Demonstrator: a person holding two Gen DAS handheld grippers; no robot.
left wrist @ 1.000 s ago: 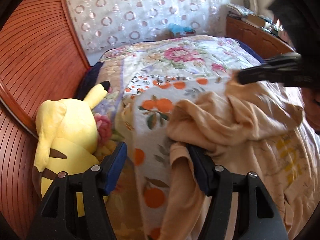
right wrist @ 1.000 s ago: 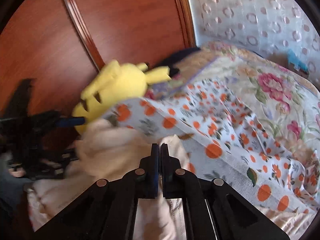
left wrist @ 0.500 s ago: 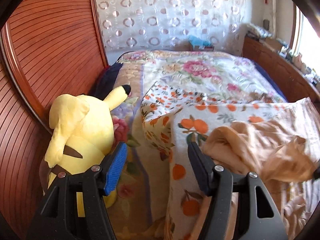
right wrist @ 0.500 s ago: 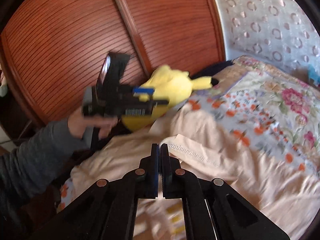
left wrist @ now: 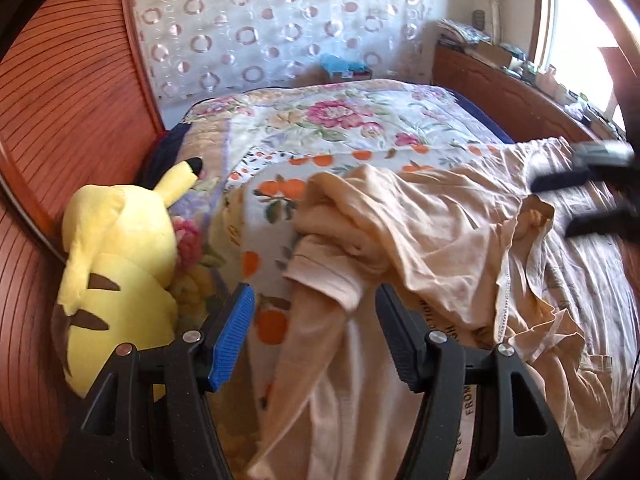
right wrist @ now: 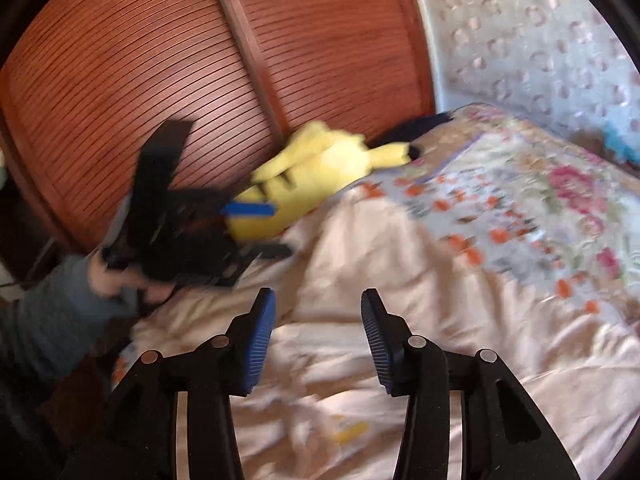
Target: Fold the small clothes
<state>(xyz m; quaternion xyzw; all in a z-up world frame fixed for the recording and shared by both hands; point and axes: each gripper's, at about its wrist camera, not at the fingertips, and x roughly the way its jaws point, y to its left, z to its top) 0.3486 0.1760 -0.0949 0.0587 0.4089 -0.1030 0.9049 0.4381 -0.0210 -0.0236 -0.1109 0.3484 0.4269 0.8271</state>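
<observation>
Right gripper [right wrist: 318,336], jaws just parted, hangs empty over the shirt [right wrist: 400,312]; left gripper [left wrist: 314,334] gapes around a sleeve, plush [left wrist: 116,256] at nine o'clock.

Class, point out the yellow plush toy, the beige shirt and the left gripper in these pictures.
yellow plush toy [left wrist: 120,256]: left wrist view, on its back.
beige shirt [left wrist: 440,232]: left wrist view, on the crumpled body.
left gripper [left wrist: 316,336]: left wrist view, midway between its fingertips.
</observation>
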